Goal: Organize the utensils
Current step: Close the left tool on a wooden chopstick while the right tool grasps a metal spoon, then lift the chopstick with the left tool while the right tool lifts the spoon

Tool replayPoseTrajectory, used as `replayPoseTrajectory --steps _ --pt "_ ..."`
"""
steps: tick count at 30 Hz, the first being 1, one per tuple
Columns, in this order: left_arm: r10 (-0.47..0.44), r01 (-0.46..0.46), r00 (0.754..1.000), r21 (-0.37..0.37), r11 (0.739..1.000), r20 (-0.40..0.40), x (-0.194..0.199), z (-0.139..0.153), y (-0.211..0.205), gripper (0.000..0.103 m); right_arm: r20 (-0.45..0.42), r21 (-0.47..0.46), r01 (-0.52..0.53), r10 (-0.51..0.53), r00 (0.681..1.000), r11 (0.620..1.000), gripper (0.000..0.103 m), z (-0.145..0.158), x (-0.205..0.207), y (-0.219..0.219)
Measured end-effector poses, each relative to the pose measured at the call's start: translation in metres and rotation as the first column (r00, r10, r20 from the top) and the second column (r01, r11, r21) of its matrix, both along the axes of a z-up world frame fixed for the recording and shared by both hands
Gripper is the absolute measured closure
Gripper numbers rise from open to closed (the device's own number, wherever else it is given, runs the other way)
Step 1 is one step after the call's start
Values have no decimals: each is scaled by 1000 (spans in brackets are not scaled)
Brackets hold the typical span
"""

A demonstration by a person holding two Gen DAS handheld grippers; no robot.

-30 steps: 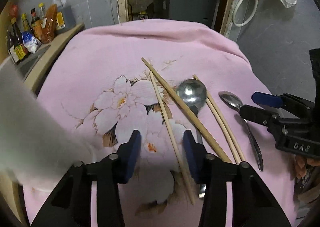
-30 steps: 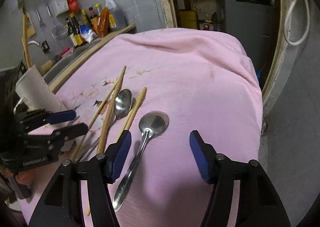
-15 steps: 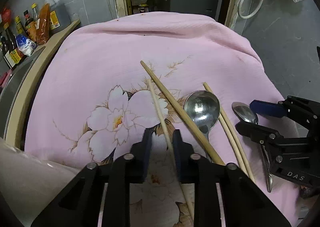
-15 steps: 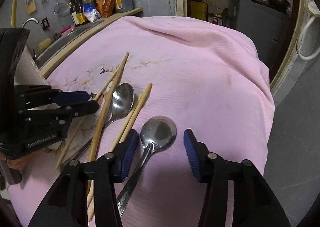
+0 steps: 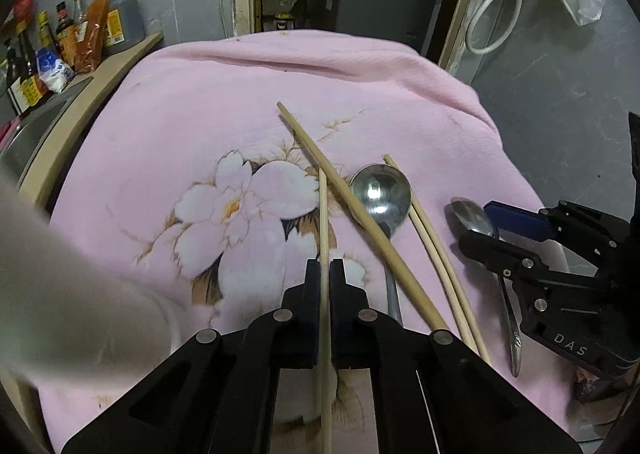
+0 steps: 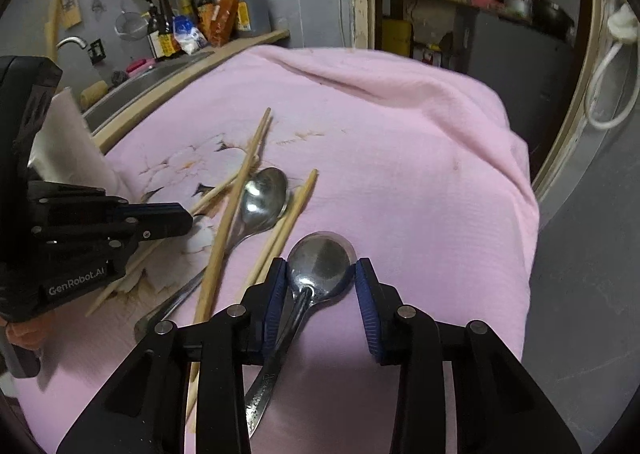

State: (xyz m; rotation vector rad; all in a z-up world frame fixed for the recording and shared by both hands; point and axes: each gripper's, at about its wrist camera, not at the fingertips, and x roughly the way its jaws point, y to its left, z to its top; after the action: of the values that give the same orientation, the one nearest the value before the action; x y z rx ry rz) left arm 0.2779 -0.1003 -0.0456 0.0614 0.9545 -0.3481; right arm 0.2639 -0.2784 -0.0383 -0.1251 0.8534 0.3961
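- On the pink flowered cloth (image 5: 192, 125) that covers the table, the left gripper (image 5: 325, 274) has closed from wide apart a second ago and now pinches one thin pale wooden chopstick (image 5: 323, 213), which runs straight up between its pads, just left of the large steel spoon (image 5: 380, 193).
- Beside that large spoon, on its right, the right gripper (image 6: 320, 274) has narrowed its jaws about the bowl of the smaller steel spoon (image 6: 322, 262); both blue pads now sit against the bowl's rim, where earlier they stood clear of it.
- Across the large spoon's left edge lies a thicker wooden chopstick (image 5: 352, 209), slanting and crossing the held one near its far end.
- Just right of the large spoon a pair of thin chopsticks (image 5: 436, 254) lies side by side, between it and the smaller spoon.
- Left of the large spoon, at the cloth's edge, a blurred white object (image 5: 60, 286) fills the near corner of the left wrist view.
- Beyond it, sauce bottles (image 6: 200, 17) stand on a ledge by the grey wall.
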Motion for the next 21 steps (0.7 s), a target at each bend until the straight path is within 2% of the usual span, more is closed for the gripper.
replayPoseTrajectory --steps 4,10,14,21 --pt "15 -12 996 -29 999 83 -24 9 9 101 115 -29 4 -1 993 1000 71 9 -22 4" --pt "38 -18 968 -83 996 248 -58 31 17 101 319 -77 12 13 948 997 71 25 -62 13" --pt "73 -32 943 -131 991 325 -73 42 24 101 443 -107 28 23 896 994 71 31 -86 19" --pt "129 -44 899 -208 977 419 -87 57 38 101 629 -145 77 32 777 986 71 42 -118 25"
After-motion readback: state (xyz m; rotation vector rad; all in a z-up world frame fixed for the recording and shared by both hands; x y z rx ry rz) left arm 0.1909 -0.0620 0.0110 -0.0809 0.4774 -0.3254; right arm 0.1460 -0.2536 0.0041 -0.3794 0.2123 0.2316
